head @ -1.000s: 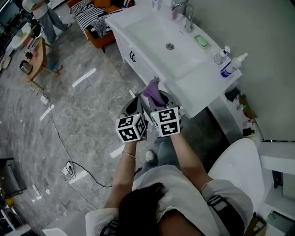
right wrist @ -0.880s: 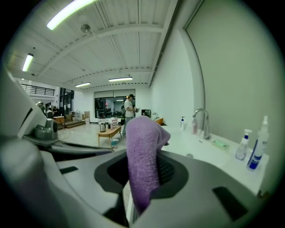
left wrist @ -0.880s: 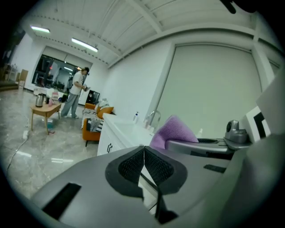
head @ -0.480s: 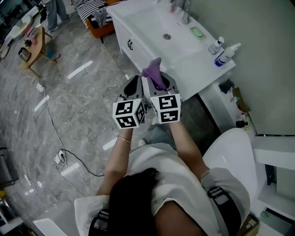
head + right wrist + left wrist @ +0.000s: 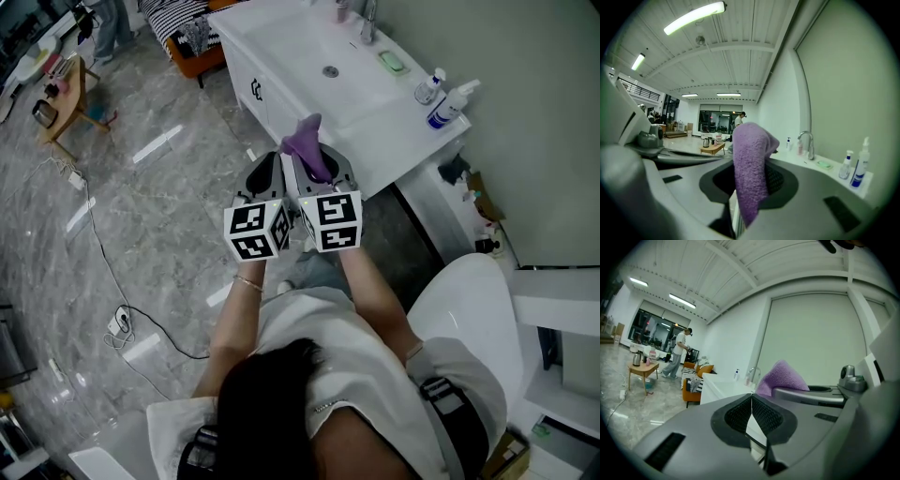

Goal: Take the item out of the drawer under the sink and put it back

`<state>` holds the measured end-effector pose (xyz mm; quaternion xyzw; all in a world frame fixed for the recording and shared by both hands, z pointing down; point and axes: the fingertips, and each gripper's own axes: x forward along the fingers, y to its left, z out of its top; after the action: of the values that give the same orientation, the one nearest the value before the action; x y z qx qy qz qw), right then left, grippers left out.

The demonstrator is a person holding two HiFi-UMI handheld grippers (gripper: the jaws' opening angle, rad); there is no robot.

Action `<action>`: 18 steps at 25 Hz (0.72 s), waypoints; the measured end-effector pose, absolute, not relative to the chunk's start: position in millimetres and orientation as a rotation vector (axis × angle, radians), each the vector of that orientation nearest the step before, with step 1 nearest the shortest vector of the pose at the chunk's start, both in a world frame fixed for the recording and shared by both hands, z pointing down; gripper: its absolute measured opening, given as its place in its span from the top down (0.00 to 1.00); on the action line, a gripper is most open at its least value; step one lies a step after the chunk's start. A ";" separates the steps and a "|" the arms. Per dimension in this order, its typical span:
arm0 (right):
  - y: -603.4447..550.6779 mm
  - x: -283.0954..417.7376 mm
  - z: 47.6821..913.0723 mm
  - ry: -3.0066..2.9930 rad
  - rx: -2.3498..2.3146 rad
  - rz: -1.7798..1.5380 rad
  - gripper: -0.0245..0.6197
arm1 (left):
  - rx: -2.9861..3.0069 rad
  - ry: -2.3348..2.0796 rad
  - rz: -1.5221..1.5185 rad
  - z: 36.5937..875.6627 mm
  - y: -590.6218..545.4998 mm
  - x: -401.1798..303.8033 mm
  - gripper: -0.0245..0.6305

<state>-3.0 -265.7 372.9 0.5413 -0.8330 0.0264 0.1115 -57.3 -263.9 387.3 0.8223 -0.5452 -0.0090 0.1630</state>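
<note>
Both tools have risen a little since the earlier frames, and the sink has slid toward the top of the head view. Right tool [image 5: 319,178] pinches a purple cloth [image 5: 749,159], which stands up from its jaws, held in the air just before the white worktop [image 5: 375,122]. Left tool [image 5: 751,411] is pressed together on nothing. The taking-out looks done. What is left, I judge, is returning the cloth to the drawer, which no view shows open.

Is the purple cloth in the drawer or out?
Out: the purple cloth hangs pinched between the right gripper's fingers, in the air.
</note>
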 end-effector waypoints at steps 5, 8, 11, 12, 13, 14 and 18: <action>-265.7 2.6 378.4 -2.439 1.594 0.070 0.80 | 2.338 -1.554 -0.014 395.9 -264.5 -52.7 0.96; -265.5 6.9 384.0 -2.428 1.598 0.074 0.80 | 2.339 -1.555 -0.011 397.6 -263.0 -50.8 0.96; -265.6 8.1 386.7 -2.421 1.600 0.086 0.80 | 2.340 -1.554 -0.010 399.2 -262.7 -51.5 0.96; -265.7 8.5 387.2 -2.417 1.600 0.086 0.80 | 2.339 -1.554 -0.008 400.6 -262.3 -51.6 0.96; -265.7 9.1 387.5 -2.414 1.601 0.085 0.80 | 2.339 -1.553 -0.005 402.0 -261.7 -51.4 0.96; -265.8 10.1 387.7 -2.412 1.603 0.084 0.80 | 2.339 -1.553 -0.001 403.0 -261.2 -50.9 0.96; -265.7 14.9 388.9 -2.406 1.609 0.082 0.80 | 2.346 -1.552 -0.007 401.8 -261.5 -48.3 0.96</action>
<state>14.9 -265.7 388.9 0.5515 -0.8246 0.0281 0.1227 -48.3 -261.5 401.8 0.8227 -0.5444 -0.0026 0.1636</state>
